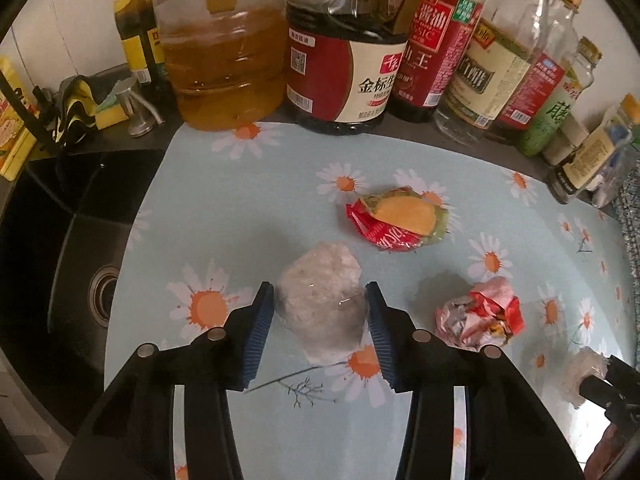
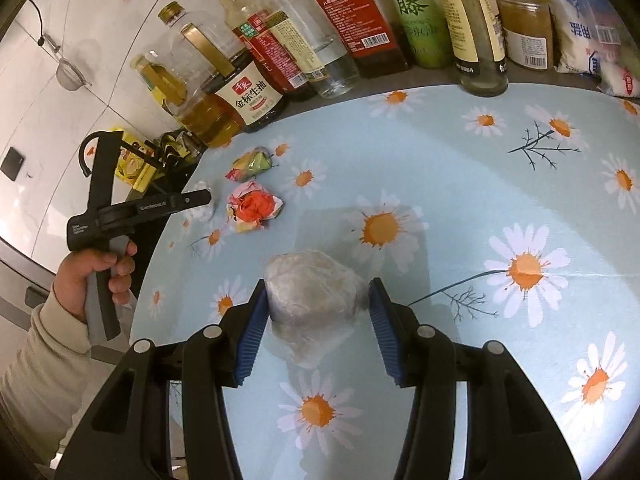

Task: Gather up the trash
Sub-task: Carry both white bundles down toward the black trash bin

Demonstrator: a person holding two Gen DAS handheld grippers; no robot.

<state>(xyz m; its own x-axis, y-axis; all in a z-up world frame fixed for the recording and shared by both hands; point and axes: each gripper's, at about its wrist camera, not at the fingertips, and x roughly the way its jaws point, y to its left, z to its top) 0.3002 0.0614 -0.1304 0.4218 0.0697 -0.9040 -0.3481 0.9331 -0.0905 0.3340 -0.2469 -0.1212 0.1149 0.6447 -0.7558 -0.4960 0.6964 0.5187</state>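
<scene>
Blue-padded left gripper (image 1: 320, 312) and right gripper (image 2: 316, 304) each straddle, jaws wide, a crumpled whitish plastic-wrap wad (image 1: 320, 300); I'd squeeze gently, centred.

We saw ribbed blue pads (image 1: 260, 328) on matt black plastic fingers. The wad (image 1: 320, 304) between them was crinkled clear film, slightly glossy; same for the other wad (image 2: 312, 300). The red wrapper (image 1: 396, 220) was shiny foil-like plastic, the crumpled ball (image 1: 480, 316) looked like printed paper. The daisy-print mat (image 1: 240, 208) was smooth, low sheen. The sink (image 1: 80, 248) was dark and glossy, the drain (image 1: 102, 294) metal.
</scene>
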